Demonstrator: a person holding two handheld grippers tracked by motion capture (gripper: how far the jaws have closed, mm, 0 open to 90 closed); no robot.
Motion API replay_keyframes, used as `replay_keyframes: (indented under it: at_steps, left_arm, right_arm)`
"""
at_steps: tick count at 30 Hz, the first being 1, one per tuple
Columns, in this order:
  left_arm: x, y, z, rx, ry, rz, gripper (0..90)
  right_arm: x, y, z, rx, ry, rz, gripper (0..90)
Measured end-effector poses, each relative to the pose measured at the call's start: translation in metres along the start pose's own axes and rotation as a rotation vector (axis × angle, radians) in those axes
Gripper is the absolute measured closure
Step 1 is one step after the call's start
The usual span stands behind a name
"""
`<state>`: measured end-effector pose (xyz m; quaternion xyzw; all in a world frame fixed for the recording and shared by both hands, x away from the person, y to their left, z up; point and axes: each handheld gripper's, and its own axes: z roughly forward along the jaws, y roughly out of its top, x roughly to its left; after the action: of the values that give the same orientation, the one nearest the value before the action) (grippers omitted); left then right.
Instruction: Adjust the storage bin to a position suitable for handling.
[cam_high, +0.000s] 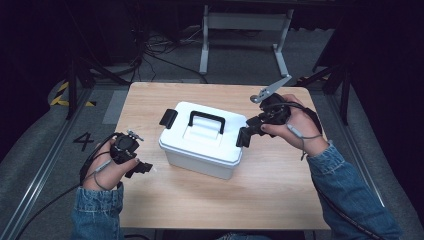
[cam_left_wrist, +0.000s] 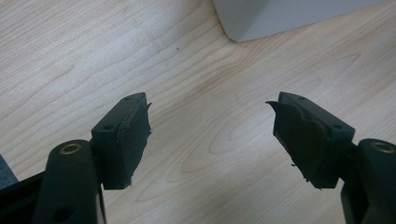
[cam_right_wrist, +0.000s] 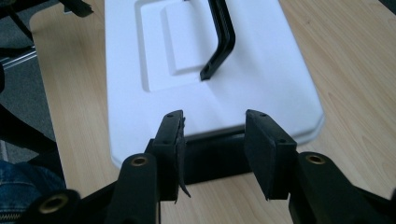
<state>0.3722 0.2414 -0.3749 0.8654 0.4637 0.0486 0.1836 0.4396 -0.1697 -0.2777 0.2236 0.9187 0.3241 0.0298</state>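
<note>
My right hand-held gripper (cam_high: 243, 136) sits at the right end of the white box (cam_high: 202, 140), its jaws apart with the black latch (cam_right_wrist: 212, 156) of that end lying between them. In the right gripper view the latch runs across the gap behind the pads (cam_right_wrist: 264, 151); whether either pad touches it I cannot tell, since the jaw bodies cover the contact line. My left hand-held gripper (cam_high: 145, 167) is held low over the tabletop (cam_high: 280, 195), near the box's front left corner and apart from it, jaws wide and holding nothing; in the left gripper view bare wood shows between them and a grey corner of the box is cut off at the top edge.

The box stands about mid-tabletop, turned at an angle to the edges, lid closed. Count: one box, one black carry handle (cam_high: 206, 121) standing up from the lid recess, two end latches, the far-left one (cam_high: 168, 118) sticking out from the box. The box's lower front is in shadow and its detail is hard to read.

Open wood lies all round the box: a broad strip toward me, a narrower one behind. My left hand is at the left edge, my right hand near the right edge. Beyond the tabletop the floor is dark, with cables and a metal frame (cam_high: 245, 37) partly lost in it.
</note>
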Motion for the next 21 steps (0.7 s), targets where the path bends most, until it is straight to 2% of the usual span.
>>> replay_keyframes:
  at_steps: [1, 3, 6, 9, 10, 17, 21]
  left_arm:
    - [0.0, 0.001, 0.0, 0.001, 0.007, 0.007, 27.8]
    - [-0.001, 0.001, 0.001, -0.004, -0.005, -0.005, 27.6]
    - [0.0, 0.003, 0.001, -0.001, 0.006, 0.012, 27.3]
    - [0.0, 0.004, 0.003, -0.002, -0.001, 0.01, 27.2]
    - [-0.001, 0.004, 0.003, 0.001, -0.005, -0.003, 27.1]
    - [0.001, 0.004, 0.003, 0.0, 0.001, 0.01, 26.9]
    - [0.0, 0.004, 0.004, -0.007, -0.01, 0.002, 26.7]
  right_arm:
    - [-0.001, 0.004, 0.004, -0.003, 0.01, 0.003, 58.8]
    - [-0.003, 0.011, 0.01, -0.008, 0.015, 0.002, 58.8]
    - [-0.005, 0.02, 0.02, 0.003, 0.005, 0.002, 58.8]
    - [-0.007, 0.028, 0.03, 0.012, 0.004, -0.007, 58.5]
    - [-0.008, 0.03, 0.033, 0.015, 0.002, -0.012, 58.3]
    - [-0.014, 0.044, 0.054, 0.02, -0.002, -0.012, 58.1]
    - [-0.014, 0.049, 0.062, 0.025, 0.005, -0.015, 58.4]
